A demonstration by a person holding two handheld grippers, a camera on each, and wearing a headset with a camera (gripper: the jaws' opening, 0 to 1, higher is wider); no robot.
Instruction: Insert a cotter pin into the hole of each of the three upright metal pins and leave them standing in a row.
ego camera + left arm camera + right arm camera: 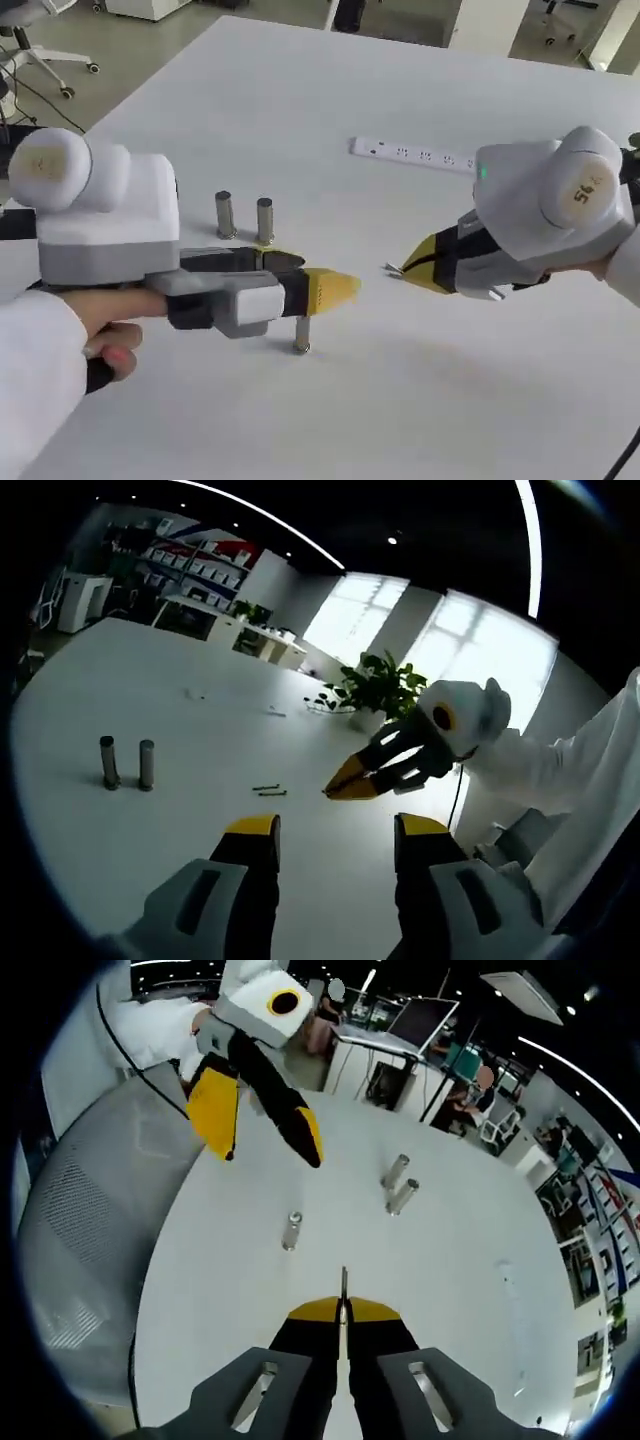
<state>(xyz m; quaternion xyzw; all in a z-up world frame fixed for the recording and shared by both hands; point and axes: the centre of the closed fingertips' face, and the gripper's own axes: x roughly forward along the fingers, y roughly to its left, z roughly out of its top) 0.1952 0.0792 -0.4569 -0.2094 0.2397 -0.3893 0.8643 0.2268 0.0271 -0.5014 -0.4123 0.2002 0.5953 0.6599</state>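
The left gripper (pixel 335 830) has its jaws wide apart, and nothing is between them. The right gripper (pixel 343 1310) has its jaws closed narrow on a thin cotter pin (pixel 344 1282), which sticks out forward past the yellow tips.

In the head view a single metal pin (pixel 301 335) stands upright on the white table (pixel 300 120), just under the front of the left gripper. Two metal pins (pixel 244 217) stand upright close beside each other beyond that gripper (in its own view they are ahead and to the left of its jaws). From the right gripper, the single metal pin is nearest ahead, a little left of the tips, and the other two are farther, to the right.

Two thin pieces (pixel 268 790), perhaps more cotter pins, lie on the table ahead of the left gripper's jaws, near the right gripper's tips. A power strip (pixel 410 155) lies well beyond the right gripper.
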